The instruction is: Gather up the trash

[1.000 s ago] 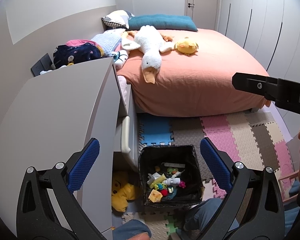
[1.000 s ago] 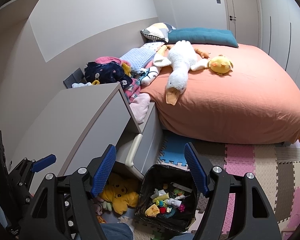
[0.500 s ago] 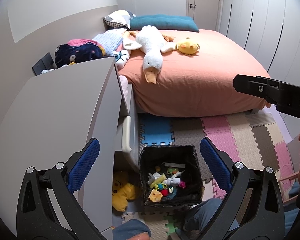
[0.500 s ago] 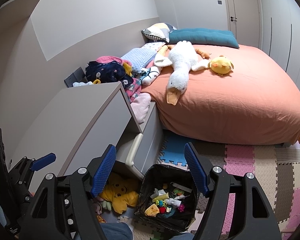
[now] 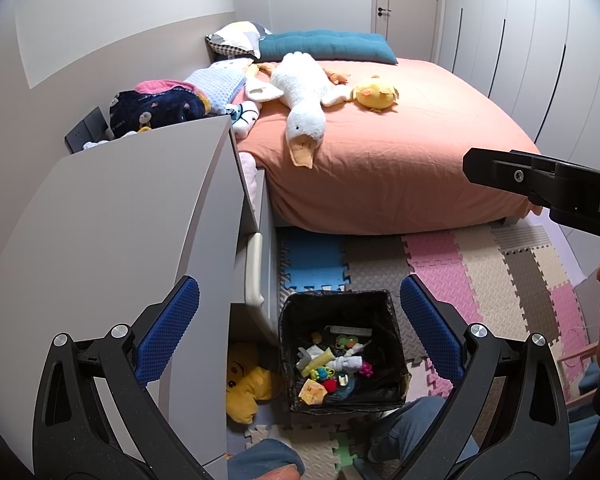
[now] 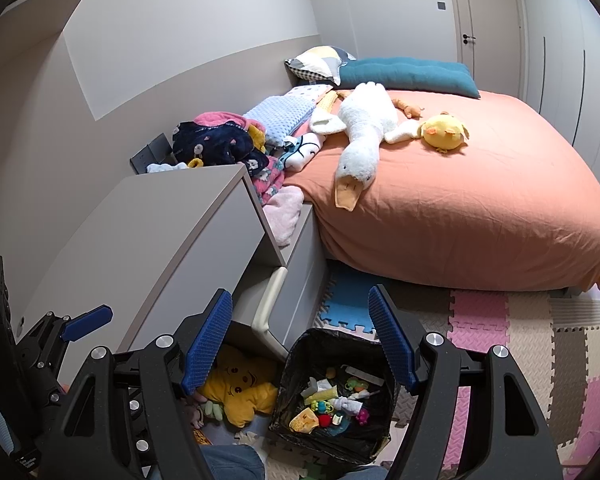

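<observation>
1. We start at the square bin lined with a black plastic bag (image 5: pixel 342 350), which stands on the foam puzzle-mat floor (image 5: pixel 480 264) just beside the open drawer of the grey cabinet (image 5: pixel 112 216). Small bits of trash (image 5: pixel 332 368) lie in its bottom: crumpled white paper, a yellow wrapper, little bright scraps.
2. Our left gripper (image 5: pixel 300 320) hangs above the bin with its blue-padded jaws wide apart and nothing between them.
3. Our right gripper (image 6: pixel 300 340) hovers over the same bin, jaws also spread and empty; neither touches the bin or its bag.
4. Beside the bin, under the cabinet, lies a yellow plush toy (image 5: pixel 246 380). Farther off, the bed with the salmon-orange sheet (image 5: pixel 400 152) carries a long white goose plush (image 5: pixel 300 108) and a round yellow chick plush (image 5: pixel 374 94).
5. We judge the step in hand to be a pause between drops: the bin already holds rubbish and both grippers are free.
6. No loose litter shows on the mat or the cabinet top, so next we would either search elsewhere or, if collecting is finished, gather the bag's rim with both grippers. That needs the jaws lowered to the rim on opposite sides and closed on the thin plastic alone.
</observation>
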Available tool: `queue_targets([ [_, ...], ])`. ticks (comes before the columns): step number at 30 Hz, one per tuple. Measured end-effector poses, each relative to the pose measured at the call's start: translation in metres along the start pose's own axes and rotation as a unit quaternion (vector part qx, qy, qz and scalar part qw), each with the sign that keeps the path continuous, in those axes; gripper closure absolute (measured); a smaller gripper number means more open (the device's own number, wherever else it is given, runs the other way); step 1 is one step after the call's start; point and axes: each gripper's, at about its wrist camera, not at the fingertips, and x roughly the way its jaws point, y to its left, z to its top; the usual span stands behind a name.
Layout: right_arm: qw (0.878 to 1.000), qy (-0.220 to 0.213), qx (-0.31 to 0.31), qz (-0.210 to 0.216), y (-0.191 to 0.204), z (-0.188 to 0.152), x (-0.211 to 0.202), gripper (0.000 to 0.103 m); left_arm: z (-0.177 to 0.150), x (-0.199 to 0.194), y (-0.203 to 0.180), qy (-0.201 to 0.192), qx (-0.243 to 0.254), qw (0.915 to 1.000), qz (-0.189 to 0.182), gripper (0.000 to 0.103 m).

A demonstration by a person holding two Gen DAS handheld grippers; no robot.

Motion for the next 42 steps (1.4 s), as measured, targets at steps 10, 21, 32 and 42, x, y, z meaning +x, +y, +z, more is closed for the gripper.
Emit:
queue_targets([
  [10,1.0,0.0,0.0,-0.001,0.0006,-0.0002,0.0001,0.031,0.0019,-0.0025,0.0015,0.0,0.003,1.0,-0.001,0.006],
  [21,1.0,0.0,0.0,-0.001,0.0014,-0.0004,0.0,0.03,0.0018,-0.0036,0.0021,-0.001,0.01,0.9999,-0.001,0.006],
  [32,1.0,0.0,-0.001,-0.002,0.0016,-0.0003,0.0001,0.03,-0.0001,-0.0054,0.0031,-0.017,0.0,0.9998,-0.012,0.006],
  [42,1.0,-0.002,-0.003,-0.001,0.0031,0.0022,-0.0006,0.03,0.0028,-0.0027,0.0028,-0.007,0.003,1.0,-0.005,0.006],
])
